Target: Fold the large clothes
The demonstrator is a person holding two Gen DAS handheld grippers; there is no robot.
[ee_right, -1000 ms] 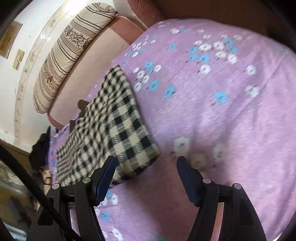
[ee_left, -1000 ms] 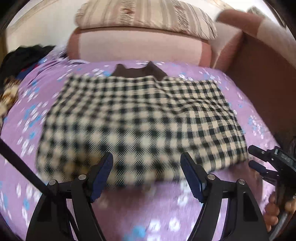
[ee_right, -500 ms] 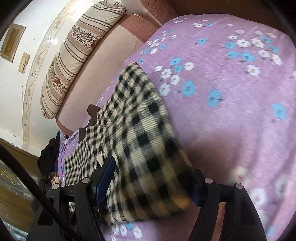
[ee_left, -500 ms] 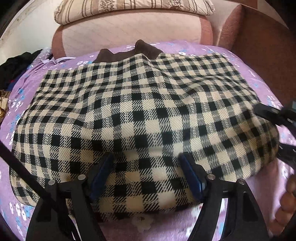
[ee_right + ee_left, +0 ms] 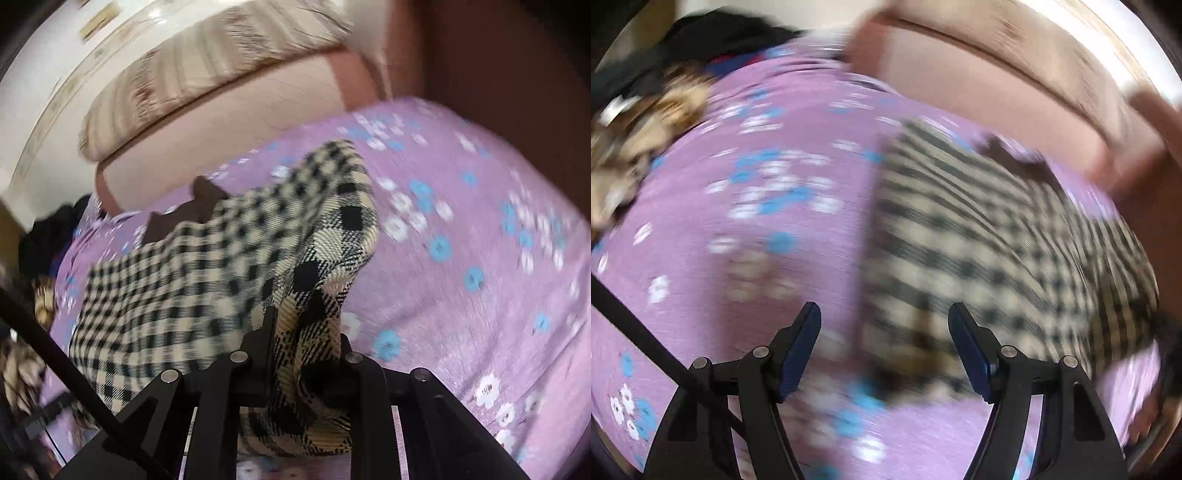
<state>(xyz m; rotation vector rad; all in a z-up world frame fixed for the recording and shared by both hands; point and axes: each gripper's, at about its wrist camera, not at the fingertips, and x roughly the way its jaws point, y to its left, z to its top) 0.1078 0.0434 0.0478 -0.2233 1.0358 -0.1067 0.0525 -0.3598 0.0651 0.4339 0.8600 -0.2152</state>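
A folded black-and-cream checked garment [image 5: 990, 236] with a brown collar lies on the purple flowered bedsheet [image 5: 746, 236]. My left gripper [image 5: 884, 343] is open, low over the sheet at the garment's near left corner; the view is blurred. In the right wrist view my right gripper [image 5: 306, 332] is shut on the garment's [image 5: 207, 266] near right corner, and the gripped cloth [image 5: 332, 243] rises in a raised fold above the sheet [image 5: 480, 258].
A pink headboard [image 5: 236, 125] with a striped cushion [image 5: 207, 66] stands behind the garment. Dark and patterned clothes [image 5: 646, 122] are piled at the far left. A brown bed frame [image 5: 517, 66] runs along the right side.
My right gripper has shut on the garment's right corner and lifted it. My left gripper has swung left from over the middle of the garment to its left corner, still open.
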